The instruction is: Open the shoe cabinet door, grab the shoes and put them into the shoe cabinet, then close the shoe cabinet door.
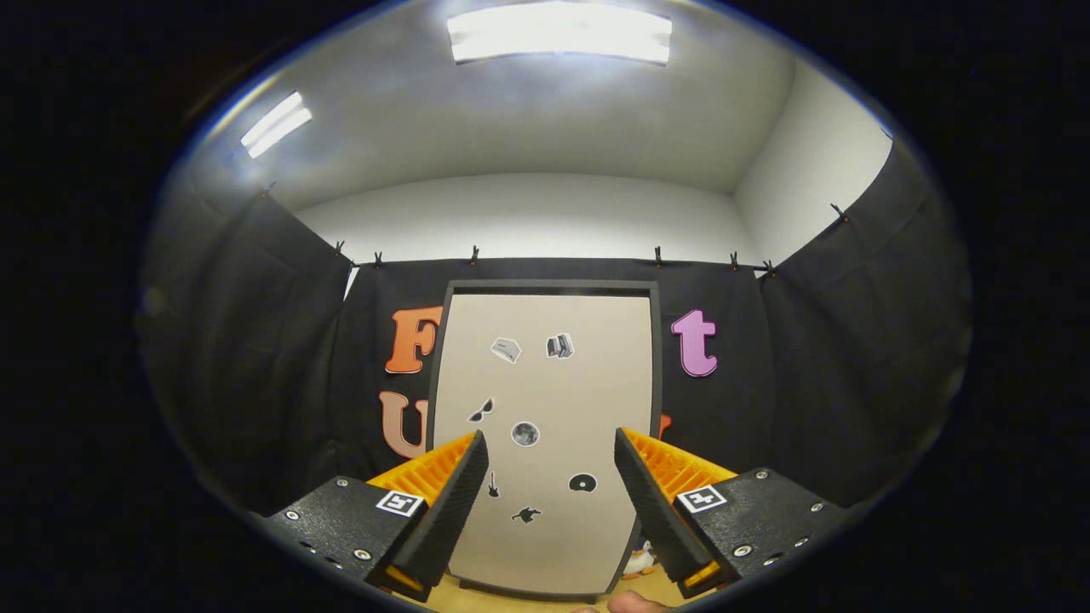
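My gripper (pixel 552 477) gapes wide, holding nothing, facing the shoe cabinet door (pixel 545 409), shut, beyond my fingers.

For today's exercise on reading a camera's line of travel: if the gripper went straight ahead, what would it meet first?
Most likely the closed shoe cabinet door, which stands straight beyond the open gripper; nothing lies between, though depth is unclear.

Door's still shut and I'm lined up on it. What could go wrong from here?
1. The cabinet door faces the open gripper flat on, and no handle shows on its front, so the fingers may find nothing to grip and slide off the panel.
2. A small penguin figure stands on the floor by the door's lower corner, near the finger on that side; the door or that finger could knock it over.
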The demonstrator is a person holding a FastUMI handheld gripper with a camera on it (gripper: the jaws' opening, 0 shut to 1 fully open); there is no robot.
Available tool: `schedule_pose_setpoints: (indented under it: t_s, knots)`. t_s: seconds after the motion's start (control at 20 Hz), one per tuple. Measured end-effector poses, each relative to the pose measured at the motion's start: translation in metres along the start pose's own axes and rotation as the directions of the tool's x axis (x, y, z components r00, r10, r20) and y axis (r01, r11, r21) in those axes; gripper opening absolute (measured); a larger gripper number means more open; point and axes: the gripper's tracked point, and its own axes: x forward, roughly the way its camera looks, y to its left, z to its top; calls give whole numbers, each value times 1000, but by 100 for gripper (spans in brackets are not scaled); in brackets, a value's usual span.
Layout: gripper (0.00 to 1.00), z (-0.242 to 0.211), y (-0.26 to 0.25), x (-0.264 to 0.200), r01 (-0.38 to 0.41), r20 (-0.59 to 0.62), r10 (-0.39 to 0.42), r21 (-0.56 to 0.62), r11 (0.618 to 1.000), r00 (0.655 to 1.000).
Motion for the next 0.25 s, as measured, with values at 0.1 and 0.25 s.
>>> schedule_pose_setpoints:
  t_s: [0.1, 0.25]
  knots:
    - [92, 4, -1, 2, 1, 10, -1, 14, 1000, 1000]
    - [93, 4, -5, 4, 9, 13, -9, 11, 1000, 1000]
